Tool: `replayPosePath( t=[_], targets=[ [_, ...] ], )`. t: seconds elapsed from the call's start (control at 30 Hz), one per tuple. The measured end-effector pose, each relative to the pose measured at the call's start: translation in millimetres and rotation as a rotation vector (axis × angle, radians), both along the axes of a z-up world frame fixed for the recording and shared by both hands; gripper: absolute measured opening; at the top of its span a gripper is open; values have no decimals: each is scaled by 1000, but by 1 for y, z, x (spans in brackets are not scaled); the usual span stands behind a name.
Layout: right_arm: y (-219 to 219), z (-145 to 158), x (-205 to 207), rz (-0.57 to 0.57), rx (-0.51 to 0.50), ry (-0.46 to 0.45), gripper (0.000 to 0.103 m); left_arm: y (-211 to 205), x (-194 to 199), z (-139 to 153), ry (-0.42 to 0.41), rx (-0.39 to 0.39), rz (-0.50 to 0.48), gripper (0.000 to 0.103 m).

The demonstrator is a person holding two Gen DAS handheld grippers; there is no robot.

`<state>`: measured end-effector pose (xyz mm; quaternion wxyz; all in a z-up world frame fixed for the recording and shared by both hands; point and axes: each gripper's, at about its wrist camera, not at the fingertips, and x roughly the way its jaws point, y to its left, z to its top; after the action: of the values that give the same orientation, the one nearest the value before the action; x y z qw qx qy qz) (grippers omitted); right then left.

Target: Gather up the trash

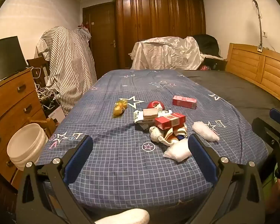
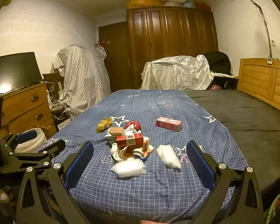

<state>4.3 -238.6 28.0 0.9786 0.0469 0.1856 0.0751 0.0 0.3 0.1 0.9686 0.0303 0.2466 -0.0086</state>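
Trash is scattered on the blue checked star-print bedsheet [image 1: 121,158], mid-bed: two clear crumpled plastic bags [image 1: 178,150] [image 2: 168,155] nearest, then a heap w/ a red rectangular carton [image 1: 169,121] stacked on crumpled white-and-tan wrappers [image 1: 166,136], a small tan cardboard box [image 1: 150,113] and a red round glossy object [image 1: 155,105] behind it. A yellow crinkled wrapper [image 1: 119,108] lies far left, a second red carton [image 1: 184,102] far right. The white plastic bucket [image 1: 26,145], presumably the bin, is seen on the floor, left of the bed.

The left gripper [image 1: 140,155] and right gripper [image 2: 140,158] are both spread wide, nothing held, hovering at the near edge, tilted slightly down.

Risks, as judged:
- Thin plastic bags may be pinched together w/ the sheet, so fabric gets dragged and the heap is toppled.
- The stacked carton may be knocked off if the wrappers below are pulled first.
- The round object may be rolled away by a nudge.
- The bucket is low and off to the side; light items may be dropped short of it.
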Motion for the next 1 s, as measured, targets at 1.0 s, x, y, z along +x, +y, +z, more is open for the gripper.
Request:
replayPosePath(
  t=[1.0],
  targets=[
    [2,-3,11,21,-37,-14,99,12,9,-5,20,-29,-18,98]
  ],
)
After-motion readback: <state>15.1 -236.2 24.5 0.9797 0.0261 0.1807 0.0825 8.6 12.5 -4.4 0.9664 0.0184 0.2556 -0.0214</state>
